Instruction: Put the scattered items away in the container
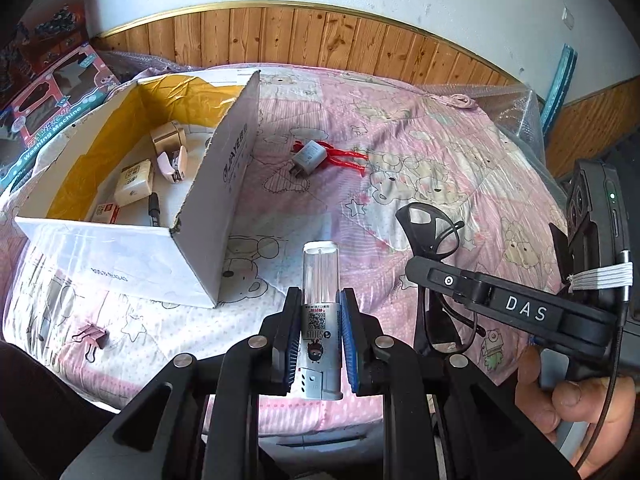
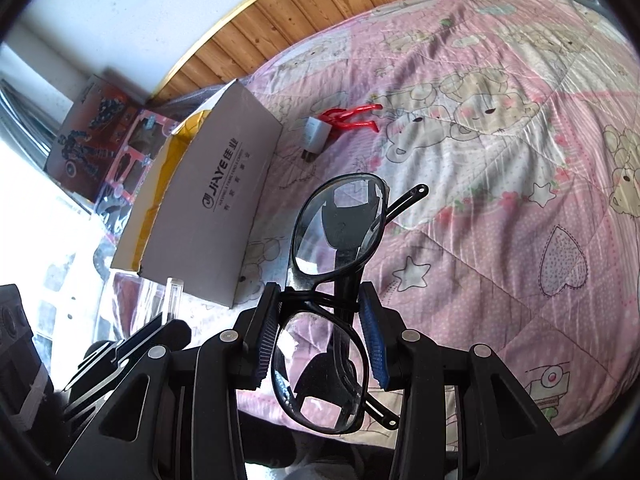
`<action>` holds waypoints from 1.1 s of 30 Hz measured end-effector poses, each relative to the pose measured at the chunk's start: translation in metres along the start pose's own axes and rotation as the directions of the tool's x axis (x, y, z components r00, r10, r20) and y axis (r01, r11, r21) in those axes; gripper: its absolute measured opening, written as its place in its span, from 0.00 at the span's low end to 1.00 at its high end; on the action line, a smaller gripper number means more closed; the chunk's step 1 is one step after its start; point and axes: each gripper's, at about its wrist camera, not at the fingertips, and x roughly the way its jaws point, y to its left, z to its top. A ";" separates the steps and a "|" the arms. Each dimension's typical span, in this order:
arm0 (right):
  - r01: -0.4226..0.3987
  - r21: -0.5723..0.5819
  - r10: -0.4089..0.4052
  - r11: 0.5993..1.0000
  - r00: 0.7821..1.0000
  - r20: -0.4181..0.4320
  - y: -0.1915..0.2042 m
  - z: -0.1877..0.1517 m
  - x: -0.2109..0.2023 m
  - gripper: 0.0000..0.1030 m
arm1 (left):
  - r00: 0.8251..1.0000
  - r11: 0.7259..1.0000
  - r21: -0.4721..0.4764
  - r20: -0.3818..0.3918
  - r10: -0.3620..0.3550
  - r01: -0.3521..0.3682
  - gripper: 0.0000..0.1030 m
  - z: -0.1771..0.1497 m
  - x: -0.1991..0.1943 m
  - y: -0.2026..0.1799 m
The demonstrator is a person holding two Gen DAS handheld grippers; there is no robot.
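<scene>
My left gripper (image 1: 320,300) is shut on a clear plastic tube with a printed label (image 1: 320,288), held upright above the pink quilt. My right gripper (image 2: 320,296) is shut on black-framed glasses (image 2: 336,232), clamped at the bridge; those glasses (image 1: 430,228) also show at the right of the left wrist view. The open white cardboard box (image 1: 236,160) lies to the left and holds several small items, a pen among them. A white charger plug (image 1: 306,156) and a red clip-like piece (image 1: 348,158) lie on the quilt right of the box.
A pink binder clip (image 1: 90,338) lies on the quilt in front of the box. Toy boxes (image 1: 52,108) stand at the far left. Wood panelling (image 1: 320,36) runs behind the bed. A hand (image 1: 568,404) holds the right gripper's handle.
</scene>
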 end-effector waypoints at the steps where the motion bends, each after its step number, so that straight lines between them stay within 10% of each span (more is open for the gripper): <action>1: -0.002 -0.011 0.002 1.000 1.000 0.000 0.004 -0.001 0.000 0.40 | 1.000 1.000 -0.006 0.004 -0.001 0.001 0.19 0.000 -0.002 0.002; 33: -0.080 -0.230 0.090 0.970 0.995 0.033 0.101 0.005 -0.019 0.40 | 0.991 0.992 -0.122 0.133 -0.027 0.043 0.19 0.029 -0.061 0.056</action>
